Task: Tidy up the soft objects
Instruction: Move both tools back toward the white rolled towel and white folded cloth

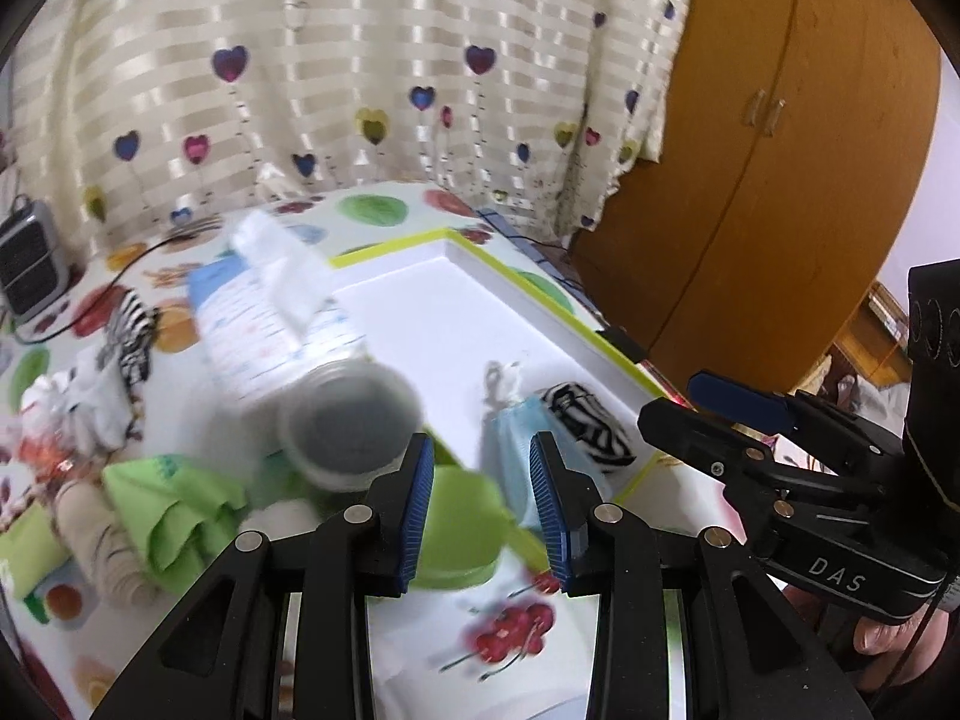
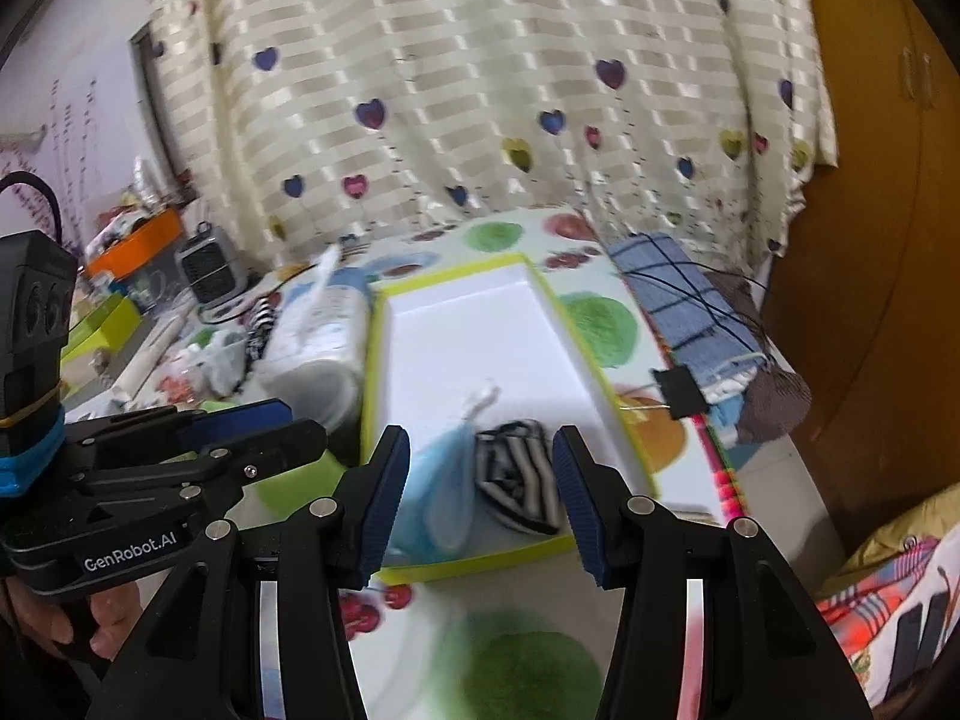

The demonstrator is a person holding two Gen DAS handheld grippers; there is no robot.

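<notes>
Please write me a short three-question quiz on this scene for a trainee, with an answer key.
1. True or false: the white shallow tray with the lime-green rim already holds two soft items.
2. Which item lies beside the black-and-white striped fabric pouch in the tray?
A. the light-blue soft face mask
B. the lime-green crumpled cloth
C. the blue checked folded towel
3. Fill in: both the left hand-held gripper and the right hand-held gripper are ____, with nothing between the jaws.

Key: 1 true; 2 A; 3 open.
</notes>
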